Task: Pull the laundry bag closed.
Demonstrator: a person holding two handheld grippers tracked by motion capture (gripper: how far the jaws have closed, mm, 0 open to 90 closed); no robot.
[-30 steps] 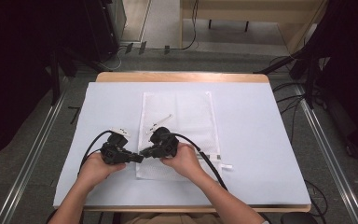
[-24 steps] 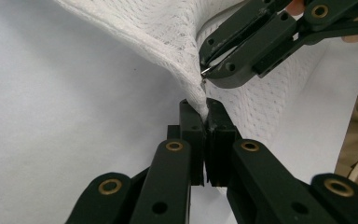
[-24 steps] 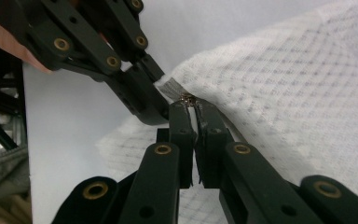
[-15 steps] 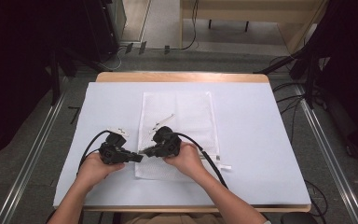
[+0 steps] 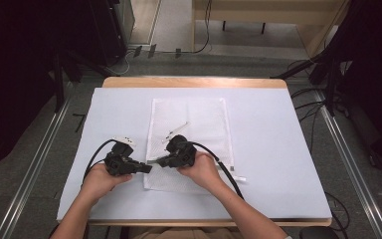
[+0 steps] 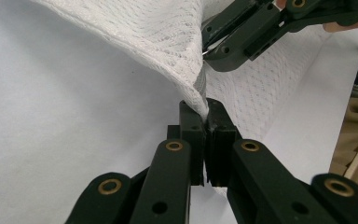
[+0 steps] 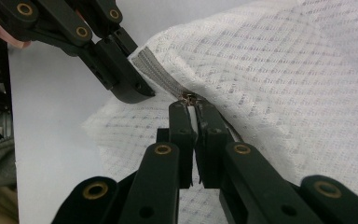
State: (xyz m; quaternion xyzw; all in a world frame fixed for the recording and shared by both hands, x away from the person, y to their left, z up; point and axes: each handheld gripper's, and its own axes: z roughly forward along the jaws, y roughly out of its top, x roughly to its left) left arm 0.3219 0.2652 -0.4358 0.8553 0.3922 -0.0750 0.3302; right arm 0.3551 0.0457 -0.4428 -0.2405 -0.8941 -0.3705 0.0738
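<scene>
Near the tabletop's [image 5: 278, 149] front edge, the left gripper [image 6: 205, 116] clamps the mesh laundry bag's [image 5: 199, 119] lifted corner; the right gripper [image 7: 192, 106] pinches its zipper pull [image 7: 186, 98].

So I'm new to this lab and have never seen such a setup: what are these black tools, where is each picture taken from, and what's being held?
A person holds a black two-jaw tool in each hand: the left gripper and right gripper. One camera looks down from above; the other two ride on the grippers, looking along their jaws. On the table's white sheet lies a white mesh zip bag. The left gripper is shut on the bag's corner, the right on the grey zipper's pull.
</scene>
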